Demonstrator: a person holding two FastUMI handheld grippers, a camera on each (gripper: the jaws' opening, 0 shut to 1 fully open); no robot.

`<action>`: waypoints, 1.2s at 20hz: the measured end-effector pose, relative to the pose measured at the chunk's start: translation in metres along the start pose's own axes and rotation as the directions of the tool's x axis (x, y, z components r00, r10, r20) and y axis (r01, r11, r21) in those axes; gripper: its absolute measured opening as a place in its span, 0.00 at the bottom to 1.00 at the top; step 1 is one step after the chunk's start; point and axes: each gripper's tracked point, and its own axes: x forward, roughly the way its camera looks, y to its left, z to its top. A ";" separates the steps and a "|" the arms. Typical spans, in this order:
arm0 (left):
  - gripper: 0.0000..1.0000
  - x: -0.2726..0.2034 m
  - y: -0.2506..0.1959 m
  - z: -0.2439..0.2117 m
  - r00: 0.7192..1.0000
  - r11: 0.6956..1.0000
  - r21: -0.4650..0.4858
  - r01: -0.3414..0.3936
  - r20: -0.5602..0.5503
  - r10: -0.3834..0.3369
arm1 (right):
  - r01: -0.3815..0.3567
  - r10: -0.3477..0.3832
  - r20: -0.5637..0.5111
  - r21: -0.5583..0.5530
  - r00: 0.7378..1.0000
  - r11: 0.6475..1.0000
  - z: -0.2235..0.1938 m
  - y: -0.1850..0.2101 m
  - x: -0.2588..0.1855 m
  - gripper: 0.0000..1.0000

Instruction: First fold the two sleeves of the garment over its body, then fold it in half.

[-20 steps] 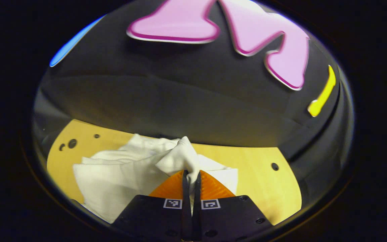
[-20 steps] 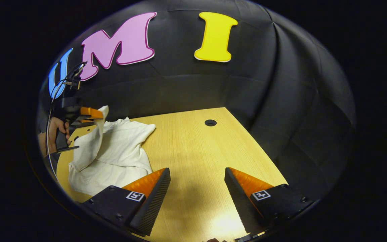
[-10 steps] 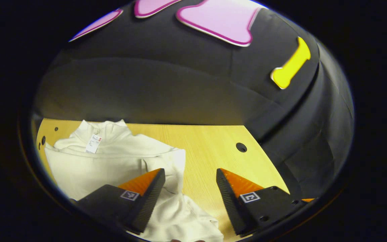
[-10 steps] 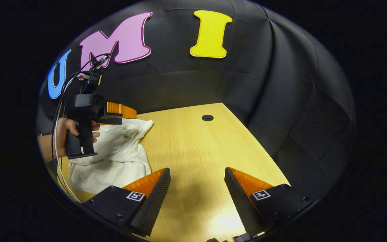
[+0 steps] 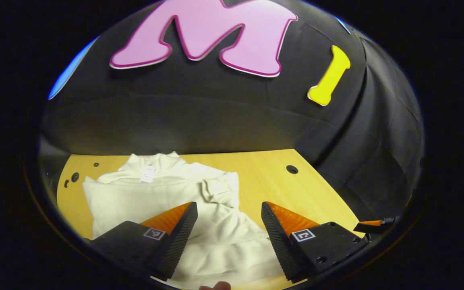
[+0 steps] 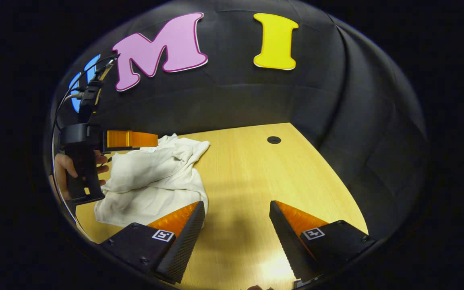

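Note:
A white long-sleeved garment (image 5: 163, 193) lies on the wooden table (image 5: 268, 189), collar and tag toward the back wall. One sleeve is laid over its body, the cuff bunched near the right edge. My left gripper (image 5: 228, 223) hovers open above the garment's lower part, nothing between its fingers. In the right gripper view the same garment (image 6: 155, 177) lies at the left, and the left gripper (image 6: 129, 139) shows above it, held by a hand (image 6: 65, 169). My right gripper (image 6: 237, 225) is open over bare table to the right of the garment, its left finger near the hem.
The table (image 6: 256, 173) has a round cable hole (image 6: 274, 139) near its back right corner and small holes (image 5: 75, 176) at the back left. Black cloth walls close in behind and to the right. A fingertip of the right gripper (image 5: 371, 222) shows at the left gripper view's right edge.
One second ago my left gripper was shut on the raised sleeve. It has let the sleeve drop onto the body, opened, and drawn back. My right gripper stayed open and shifted only slightly.

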 end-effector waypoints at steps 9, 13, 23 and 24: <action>0.98 -0.106 0.160 -0.113 0.957 0.944 -0.164 -0.286 -0.102 0.272 | -0.125 0.126 -0.089 0.021 0.988 0.992 -0.038 0.064 0.025 0.99; 0.98 -0.134 0.218 -0.175 0.915 0.865 -0.304 -0.400 -0.192 0.356 | -0.127 0.131 -0.146 0.031 0.981 0.991 -0.059 0.080 0.046 0.99; 0.98 -0.136 0.270 -0.236 0.875 0.844 -0.268 -0.465 -0.286 0.391 | -0.070 0.076 -0.253 0.032 0.964 0.997 -0.101 0.101 0.088 0.99; 0.98 -0.133 0.268 -0.235 0.874 0.852 -0.248 -0.462 -0.293 0.388 | -0.055 0.065 -0.266 0.045 0.962 0.998 -0.105 0.101 0.092 0.99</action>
